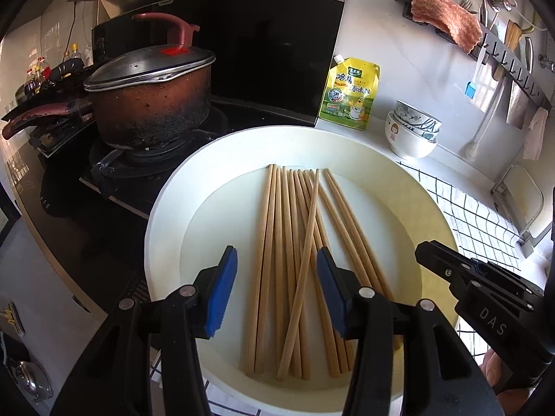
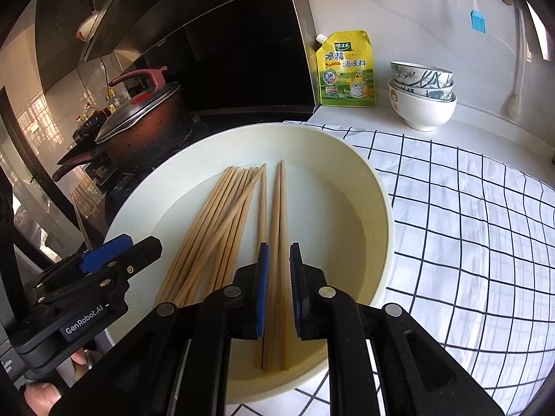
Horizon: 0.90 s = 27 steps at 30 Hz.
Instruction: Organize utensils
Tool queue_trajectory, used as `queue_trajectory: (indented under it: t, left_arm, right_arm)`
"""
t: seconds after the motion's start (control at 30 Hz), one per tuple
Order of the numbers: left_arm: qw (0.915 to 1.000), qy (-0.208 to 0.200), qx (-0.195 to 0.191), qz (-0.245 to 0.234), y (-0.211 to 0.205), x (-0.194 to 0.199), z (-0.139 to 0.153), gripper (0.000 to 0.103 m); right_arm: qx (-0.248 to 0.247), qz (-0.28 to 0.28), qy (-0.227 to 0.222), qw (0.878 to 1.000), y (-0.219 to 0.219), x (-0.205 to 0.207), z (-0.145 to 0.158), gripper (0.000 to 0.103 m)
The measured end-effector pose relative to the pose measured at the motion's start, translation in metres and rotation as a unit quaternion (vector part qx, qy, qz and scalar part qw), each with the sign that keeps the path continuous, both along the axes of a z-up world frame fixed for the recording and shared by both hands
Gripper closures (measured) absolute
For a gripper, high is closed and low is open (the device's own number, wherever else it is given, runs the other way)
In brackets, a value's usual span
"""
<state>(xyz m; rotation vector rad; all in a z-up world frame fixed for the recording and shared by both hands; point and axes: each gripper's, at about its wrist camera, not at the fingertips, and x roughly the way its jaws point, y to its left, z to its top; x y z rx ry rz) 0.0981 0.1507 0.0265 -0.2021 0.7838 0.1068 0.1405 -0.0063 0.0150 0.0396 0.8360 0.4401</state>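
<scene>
A gas stove [image 1: 114, 187] fills the left of the counter, carrying a scorched red pot [image 1: 149, 104] under a steel lid. To its right a black-grid white cloth [image 2: 468, 215] covers the worktop, and a wall rail [image 1: 485, 38] above it holds a cloth and what look like spoons and forks, though the fisheye blurs them. Near the wall stand a stack of bowls [image 2: 421, 93] and a yellow seasoning pouch [image 2: 347, 69].

A round cream basin [image 1: 166, 215] sits between stove and cloth, and all the wooden chopsticks [image 1: 295, 260] lie flat on its floor. Most form a loose fan on the left, one crossing the others; a pair [image 2: 277, 242] lies apart on the right side.

The left gripper [image 1: 277, 287] hovers wide open over the fan, its blue pads straddling several sticks and holding nothing. The right gripper [image 2: 277, 291] is narrowed around the separate pair, the pads just beside the sticks on either side; whether they already press the wood cannot be told from here.

By the look of it the sorting has barely begun. No chopstick has left the basin, and the whole fan remains to be gathered, squared up and moved to wherever it belongs, probably the rail's holder.
</scene>
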Motion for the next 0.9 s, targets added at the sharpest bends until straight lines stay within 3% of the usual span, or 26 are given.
queue_trajectory:
  t: [0.9]
  left_arm:
    - [0.9995,-0.027,0.012,-0.006,-0.020,-0.030,0.017,0.039]
  right_arm:
    - [-0.005,-0.021,-0.019,1.000,-0.023,-0.033,0.006,0.082]
